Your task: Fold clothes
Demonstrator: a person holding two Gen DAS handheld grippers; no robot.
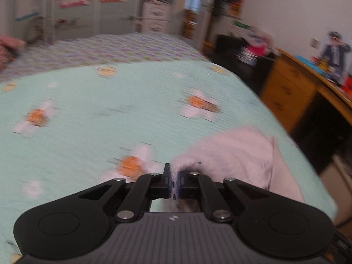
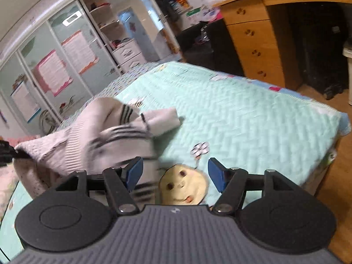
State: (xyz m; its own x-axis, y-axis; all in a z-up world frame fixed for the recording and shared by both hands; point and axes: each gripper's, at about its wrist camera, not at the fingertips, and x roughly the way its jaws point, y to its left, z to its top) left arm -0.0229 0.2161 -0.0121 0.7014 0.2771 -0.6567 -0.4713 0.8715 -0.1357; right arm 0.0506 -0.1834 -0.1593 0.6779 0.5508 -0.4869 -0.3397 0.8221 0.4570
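My left gripper (image 1: 173,181) clamped on sweater (image 1: 237,154) edge, right gripper (image 2: 172,175) released, sweater at its left pad. Carry edge across flat, avoid bunching.

We see a bed (image 2: 253,114) — mint quilt with flowers, white striped garment (image 2: 92,136) partly on it

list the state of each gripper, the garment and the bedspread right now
left gripper: shut, fingers pinching an edge of the white garment
right gripper: open, fingers apart, nothing pressed between them
white striped garment: crumpled, partly lifted off the bed, not folded
green quilted bedspread: spread flat over the bed
wardrobe sliding doors: closed
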